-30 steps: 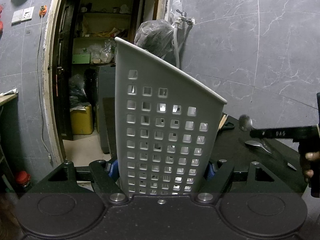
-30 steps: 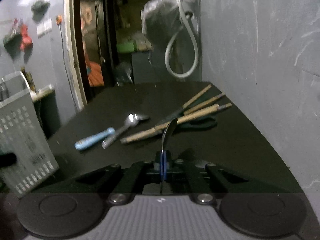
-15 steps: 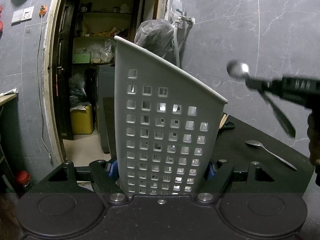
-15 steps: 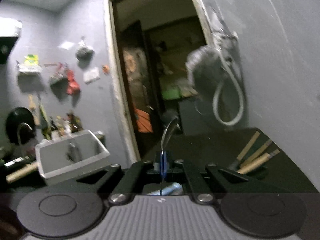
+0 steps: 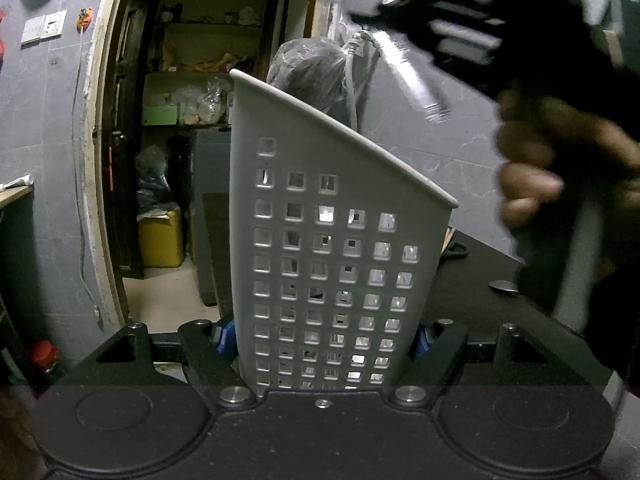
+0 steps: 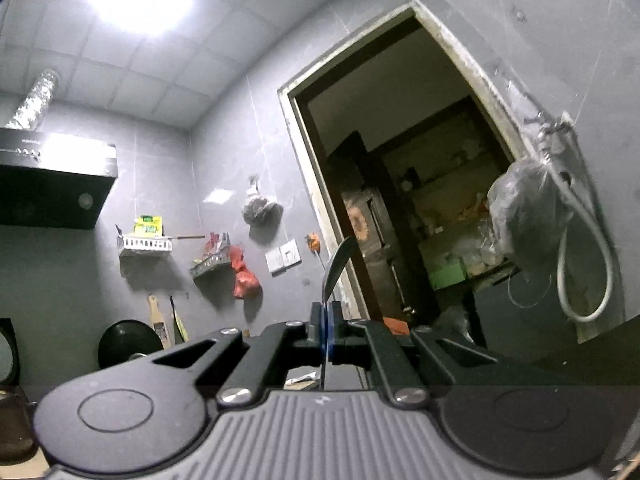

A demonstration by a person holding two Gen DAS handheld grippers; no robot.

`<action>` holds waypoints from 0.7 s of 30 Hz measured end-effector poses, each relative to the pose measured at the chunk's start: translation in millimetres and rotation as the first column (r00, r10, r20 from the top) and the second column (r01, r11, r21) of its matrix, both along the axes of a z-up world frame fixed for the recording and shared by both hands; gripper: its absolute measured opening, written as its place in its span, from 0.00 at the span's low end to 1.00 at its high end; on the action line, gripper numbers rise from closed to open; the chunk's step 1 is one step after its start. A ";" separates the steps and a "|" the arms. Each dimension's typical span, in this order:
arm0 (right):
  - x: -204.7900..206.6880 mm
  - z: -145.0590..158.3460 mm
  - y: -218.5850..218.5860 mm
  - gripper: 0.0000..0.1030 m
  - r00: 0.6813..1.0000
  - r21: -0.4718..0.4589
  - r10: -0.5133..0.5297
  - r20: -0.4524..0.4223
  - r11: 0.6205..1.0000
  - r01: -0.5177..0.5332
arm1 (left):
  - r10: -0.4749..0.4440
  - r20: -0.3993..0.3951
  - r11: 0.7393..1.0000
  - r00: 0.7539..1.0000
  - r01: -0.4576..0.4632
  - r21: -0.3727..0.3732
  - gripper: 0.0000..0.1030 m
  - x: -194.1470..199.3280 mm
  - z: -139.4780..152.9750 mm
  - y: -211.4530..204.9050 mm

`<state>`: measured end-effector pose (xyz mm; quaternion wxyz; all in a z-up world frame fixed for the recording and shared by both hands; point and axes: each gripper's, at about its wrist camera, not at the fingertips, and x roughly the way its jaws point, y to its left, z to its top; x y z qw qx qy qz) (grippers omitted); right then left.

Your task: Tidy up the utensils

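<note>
A grey perforated utensil basket (image 5: 332,240) stands tilted in the left wrist view, with my left gripper (image 5: 324,340) shut on its sides. High at the right of that view is my right gripper (image 5: 460,20), blurred, above and to the right of the basket's rim, carried by a hand (image 5: 560,168). It is shut on a metal spoon (image 6: 338,264), whose bowl sticks up past the blue pads (image 6: 318,328) in the right wrist view, where the right gripper (image 6: 326,332) points upward at the wall and doorway. A second spoon (image 5: 504,286) lies on the black table (image 5: 480,312).
A scissors handle (image 5: 454,248) shows on the table behind the basket. A bagged tap with a hose (image 5: 352,80) hangs on the tiled wall beside an open doorway (image 5: 192,140). A range hood (image 6: 52,188) and wall shelves (image 6: 144,242) are at the left.
My right gripper has risen with the spoon and tipped upward, coming close above the basket's right side; its view swung from the table to the wall and ceiling. The left gripper and basket stayed still.
</note>
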<state>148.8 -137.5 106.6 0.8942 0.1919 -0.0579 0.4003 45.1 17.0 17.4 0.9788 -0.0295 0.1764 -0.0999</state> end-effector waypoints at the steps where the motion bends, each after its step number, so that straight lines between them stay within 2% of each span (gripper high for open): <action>1: 4.9 -2.1 4.0 0.02 1.000 -0.004 0.002 -0.006 1.000 -0.002 | -0.003 0.000 1.000 1.000 0.003 -0.001 0.75 0.3 -0.4 0.5; 5: 23.3 -13.8 11.9 0.02 0.999 0.008 -0.008 -0.054 1.000 0.009 | -0.006 0.001 1.000 1.000 0.006 -0.006 0.75 2.0 -1.5 2.0; 10: 27.8 -35.3 12.2 0.02 0.997 0.020 -0.051 -0.064 0.998 0.053 | -0.007 0.001 1.000 1.000 0.007 -0.007 0.75 2.6 -1.3 3.9; 15: 25.7 -48.7 14.0 0.02 0.994 0.005 -0.092 -0.056 0.996 0.093 | -0.007 0.000 1.000 1.000 0.007 -0.007 0.75 2.7 -1.3 4.2; 21: 4.3 -57.1 11.6 0.02 0.988 -0.051 -0.153 0.012 0.987 0.153 | -0.006 0.000 1.000 1.000 0.006 -0.007 0.75 3.0 -1.1 4.1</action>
